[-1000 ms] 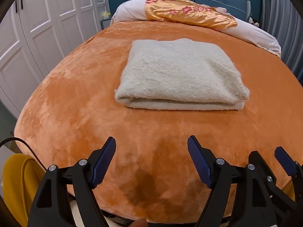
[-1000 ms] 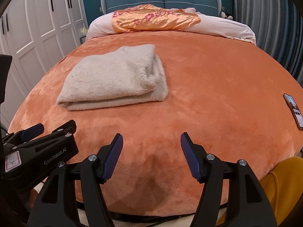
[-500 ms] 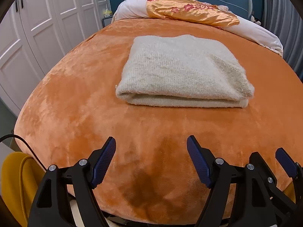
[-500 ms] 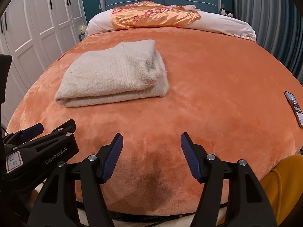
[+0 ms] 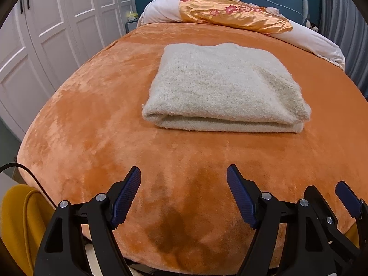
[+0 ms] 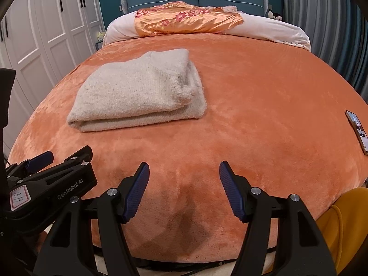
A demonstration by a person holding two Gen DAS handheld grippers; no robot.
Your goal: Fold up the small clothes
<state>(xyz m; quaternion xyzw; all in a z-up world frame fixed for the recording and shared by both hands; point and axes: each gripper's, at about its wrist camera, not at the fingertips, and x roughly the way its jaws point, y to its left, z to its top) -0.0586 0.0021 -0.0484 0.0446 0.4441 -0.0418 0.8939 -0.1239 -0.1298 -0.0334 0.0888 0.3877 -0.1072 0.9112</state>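
Observation:
A cream fuzzy knit garment [image 5: 220, 89] [image 6: 140, 89] lies folded into a thick rectangle on the orange bedspread [image 5: 92, 115] [image 6: 264, 105], its folded edge toward me. My left gripper [image 5: 184, 195] hovers open over the near edge of the bed, well short of the garment, with nothing between its blue pads. My right gripper [image 6: 182, 191] is open too, empty, beside the left one and to the right of the garment. The left gripper's body [image 6: 53, 184] shows at the lower left of the right wrist view.
A phone [image 6: 358, 130] lies on the bedspread at the far right. White pillows with an orange floral satin cloth [image 5: 232, 11] [image 6: 186, 19] sit at the headboard. White wardrobe doors [image 5: 46, 34] stand left of the bed. Mustard-yellow fabric [image 6: 340, 225] shows at the near edge.
Both views have tipped slightly, so the folded garment sits a little lower and nearer in frame. Neither gripper's jaws have visibly changed.

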